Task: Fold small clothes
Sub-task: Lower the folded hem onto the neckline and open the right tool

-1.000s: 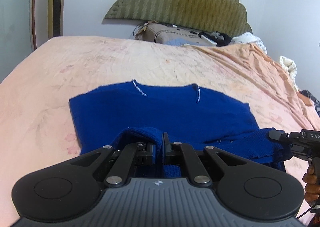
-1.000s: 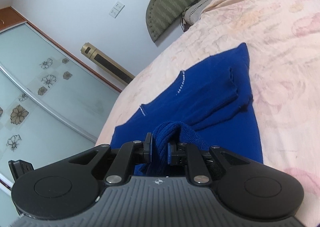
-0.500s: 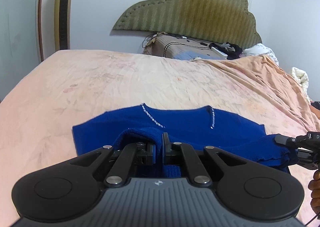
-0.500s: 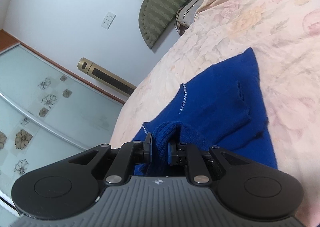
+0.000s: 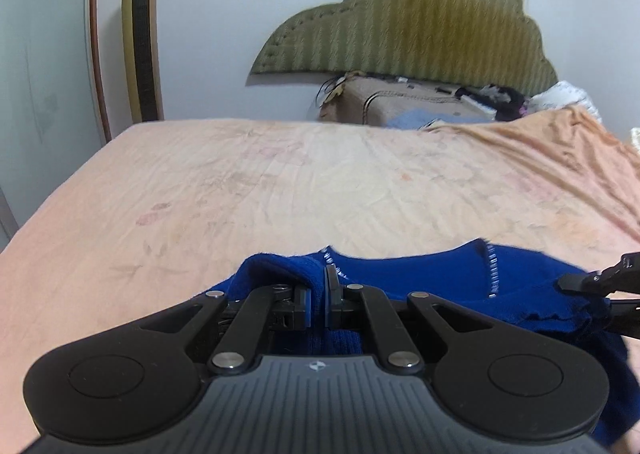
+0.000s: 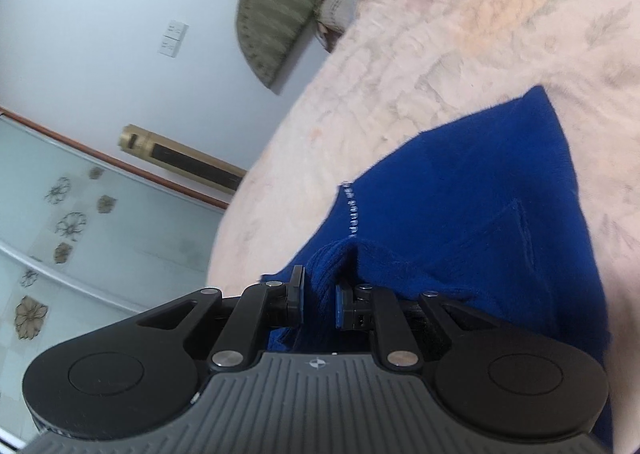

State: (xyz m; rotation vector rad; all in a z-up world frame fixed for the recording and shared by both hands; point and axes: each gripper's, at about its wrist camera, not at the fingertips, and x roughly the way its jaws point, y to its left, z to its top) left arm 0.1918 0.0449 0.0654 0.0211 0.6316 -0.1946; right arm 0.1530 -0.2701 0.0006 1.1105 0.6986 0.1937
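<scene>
A small blue knit sweater [image 5: 436, 278] with white stitch marks lies on the peach bedsheet [image 5: 280, 190]. My left gripper [image 5: 318, 300] is shut on a bunched near edge of the blue sweater. My right gripper [image 6: 318, 300] is shut on another fold of the sweater [image 6: 480, 214], and its fingers [image 5: 592, 280] show at the right edge of the left wrist view. The held edge is lifted over the rest of the garment. The sweater's near part is hidden behind the gripper bodies.
A green padded headboard [image 5: 408, 26] stands at the far end, with a brown suitcase [image 5: 400, 104] and a pile of clothes [image 5: 496, 98] in front of it. A gold tower fan [image 5: 140, 42] and glass wardrobe doors [image 6: 68, 222] stand at the left.
Both grippers have moved forward toward the headboard with the sweater's near edge, folding it over. Less of the flat garment shows now than a second ago.
</scene>
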